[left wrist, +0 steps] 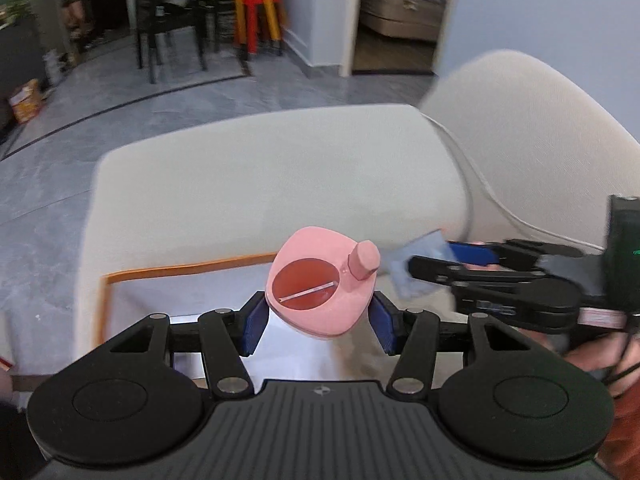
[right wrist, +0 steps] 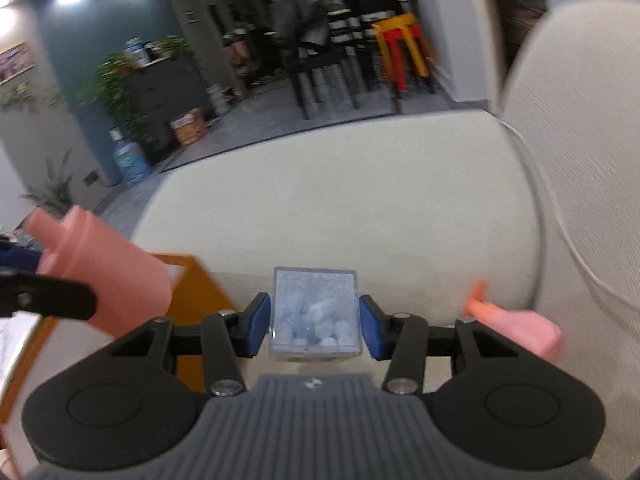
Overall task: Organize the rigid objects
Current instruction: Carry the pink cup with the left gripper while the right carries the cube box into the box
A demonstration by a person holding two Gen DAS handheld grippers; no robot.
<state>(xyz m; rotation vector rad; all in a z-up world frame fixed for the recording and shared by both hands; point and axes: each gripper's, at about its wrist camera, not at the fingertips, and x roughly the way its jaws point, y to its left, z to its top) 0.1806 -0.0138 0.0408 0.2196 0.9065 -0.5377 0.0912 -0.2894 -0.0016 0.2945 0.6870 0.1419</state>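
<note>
The left tongs [left wrist: 320, 316] are closed on a pink bottle [left wrist: 322, 286], its blue pads pressing either side of the body; the bottle's top faces the camera, showing a round red inset and a capped spout at the upper right. It is held in the air above a white tray with an orange rim [left wrist: 176, 270] that lies on a cream sofa [left wrist: 280, 168]. The right tongs [right wrist: 314, 326] are closed on a clear plastic box [right wrist: 314, 312] holding pale blue-white lumps, also lifted over the sofa seat. The two sets of tongs are close together, the box just right of the bottle. A pink and orange object [right wrist: 516, 328] lies on the seat at right, too blurred to identify.
</note>
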